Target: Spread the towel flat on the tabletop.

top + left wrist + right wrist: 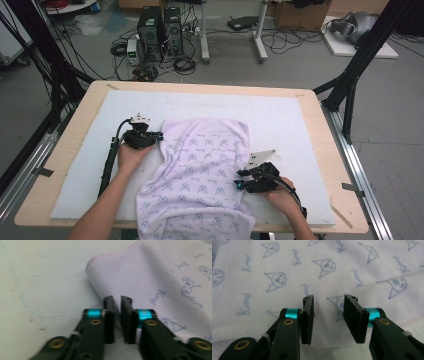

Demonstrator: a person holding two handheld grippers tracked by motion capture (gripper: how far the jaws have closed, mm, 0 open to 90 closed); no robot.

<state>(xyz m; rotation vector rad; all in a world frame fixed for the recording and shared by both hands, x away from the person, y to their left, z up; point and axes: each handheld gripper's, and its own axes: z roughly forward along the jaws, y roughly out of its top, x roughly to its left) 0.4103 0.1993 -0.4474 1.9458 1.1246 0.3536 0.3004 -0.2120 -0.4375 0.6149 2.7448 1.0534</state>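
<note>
One towel (200, 175), lilac with blue cartoon print, spread down the middle of white mat (300, 120), near end draped over the table's (75, 120) front edge. Left gripper (117, 300) at the towel's left hem, just short of the far-left corner; jaws nearly together, pinching a fold of hem. Right gripper (329, 305) on the right hem, jaws parted around a raised fold, pads not clearly pressing. Bare mat wide open left of left gripper, right of right gripper, and beyond the far hem.
</note>
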